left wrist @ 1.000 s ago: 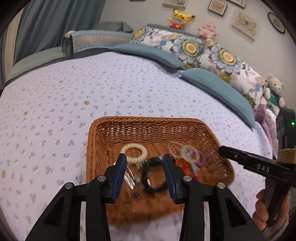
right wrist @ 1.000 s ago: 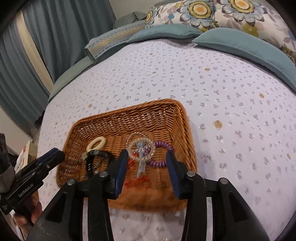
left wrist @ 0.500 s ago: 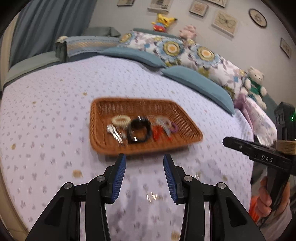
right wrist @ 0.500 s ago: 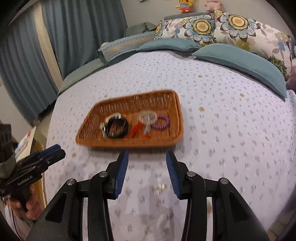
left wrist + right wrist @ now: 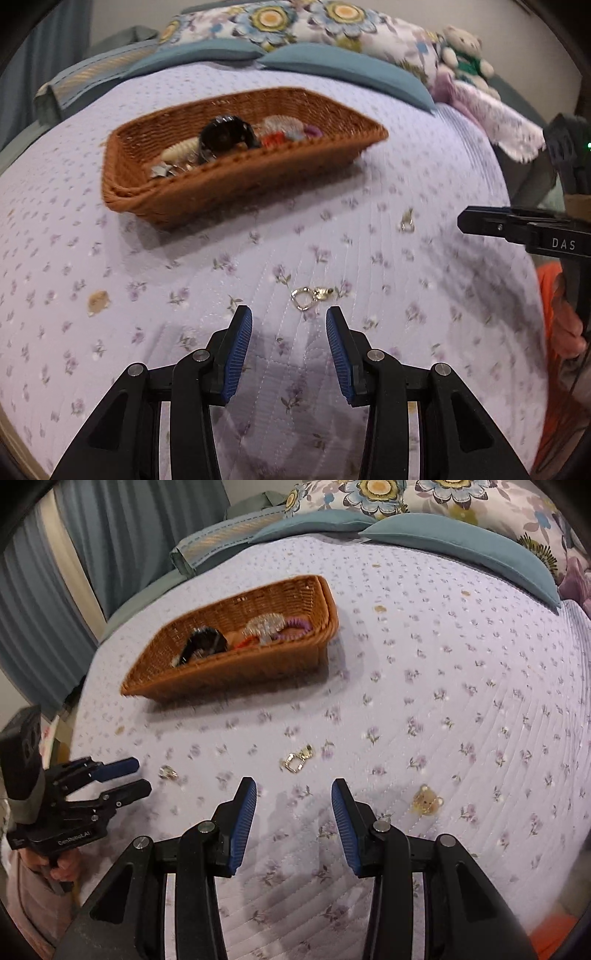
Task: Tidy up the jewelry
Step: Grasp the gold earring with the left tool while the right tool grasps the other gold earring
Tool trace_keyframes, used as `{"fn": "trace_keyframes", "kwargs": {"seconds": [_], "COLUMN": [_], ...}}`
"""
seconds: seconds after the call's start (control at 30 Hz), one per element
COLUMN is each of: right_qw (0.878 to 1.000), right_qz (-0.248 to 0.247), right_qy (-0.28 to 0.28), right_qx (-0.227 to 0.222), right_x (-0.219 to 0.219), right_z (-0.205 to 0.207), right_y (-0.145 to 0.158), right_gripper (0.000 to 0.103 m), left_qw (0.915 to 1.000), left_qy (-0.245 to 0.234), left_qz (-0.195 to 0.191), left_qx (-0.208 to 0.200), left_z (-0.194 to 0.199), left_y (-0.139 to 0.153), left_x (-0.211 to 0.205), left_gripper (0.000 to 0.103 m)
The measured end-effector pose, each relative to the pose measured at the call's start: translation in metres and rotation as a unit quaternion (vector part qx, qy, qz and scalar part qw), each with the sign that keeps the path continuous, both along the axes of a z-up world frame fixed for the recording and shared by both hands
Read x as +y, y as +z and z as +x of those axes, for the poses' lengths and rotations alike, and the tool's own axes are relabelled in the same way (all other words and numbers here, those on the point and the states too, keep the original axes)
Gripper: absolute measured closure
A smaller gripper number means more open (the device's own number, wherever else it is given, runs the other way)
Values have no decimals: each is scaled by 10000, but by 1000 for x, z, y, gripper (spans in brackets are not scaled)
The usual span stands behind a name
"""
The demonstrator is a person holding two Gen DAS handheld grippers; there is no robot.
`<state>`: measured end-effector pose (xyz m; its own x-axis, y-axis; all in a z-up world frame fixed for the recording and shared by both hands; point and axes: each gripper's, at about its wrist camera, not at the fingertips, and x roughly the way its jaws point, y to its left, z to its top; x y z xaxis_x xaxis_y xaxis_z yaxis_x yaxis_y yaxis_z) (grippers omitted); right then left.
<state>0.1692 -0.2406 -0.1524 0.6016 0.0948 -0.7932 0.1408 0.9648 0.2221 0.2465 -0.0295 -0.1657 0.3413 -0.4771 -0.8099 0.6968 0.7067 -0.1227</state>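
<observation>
A brown wicker basket on the bed holds a black bracelet, a cream bracelet, red and purple pieces. A small gold ring-and-clasp piece lies on the quilt just ahead of my open, empty left gripper. Another small gold piece lies further right. In the right wrist view a gold piece lies just ahead of my open, empty right gripper; a bear-shaped charm lies to its right, and a small piece by the left gripper.
The lilac flowered quilt covers the bed. Teal and floral pillows and a teddy bear lie at the back. Blue curtains hang at the left. The bed edge runs along the near side.
Both grippers have pulled back from over the basket and come low over the near quilt. The basket now sits farther away and small gold pieces lie in front of the fingers.
</observation>
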Motion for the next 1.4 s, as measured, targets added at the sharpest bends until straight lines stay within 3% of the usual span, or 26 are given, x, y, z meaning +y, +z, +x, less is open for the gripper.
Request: {"fn": "trace_keyframes", "kwargs": {"seconds": [0.23,0.43,0.77,0.87,0.97,1.17,1.27,1.4], "right_qw": [9997,9997,9990,9987,9988,9983,9975,9953], "right_qz": [-27,-63,-248,-222,-197,-338,-313,-463], "right_qy": [114,144,329,437,423,421,612,846], "right_qx": [208,191,186,148,158,202,152,67], "right_x": [2,1,14,16,16,20,26,38], "right_z": [17,35,57,57,58,64,63,59], "right_y": [-23,-27,-34,-34,-36,-38,-37,-35], "right_gripper": [58,58,58,67,67,69,87,87], "left_qw": [9999,9994,9977,9966,9971,9988,9979,9972], "left_qy": [-101,-311,-672,-819,-754,-476,-552,-569], "left_qz": [-64,117,90,89,50,81,218,296], "left_qx": [19,-100,-66,-73,-59,-74,-245,-382], "left_z": [8,14,6,-1,0,7,0,-11], "left_y": [-8,-13,-13,-13,-13,-16,-16,-14], "left_x": [-12,-31,-38,-40,-38,-37,-42,-45], "left_gripper": [60,60,61,61,61,78,90,93]}}
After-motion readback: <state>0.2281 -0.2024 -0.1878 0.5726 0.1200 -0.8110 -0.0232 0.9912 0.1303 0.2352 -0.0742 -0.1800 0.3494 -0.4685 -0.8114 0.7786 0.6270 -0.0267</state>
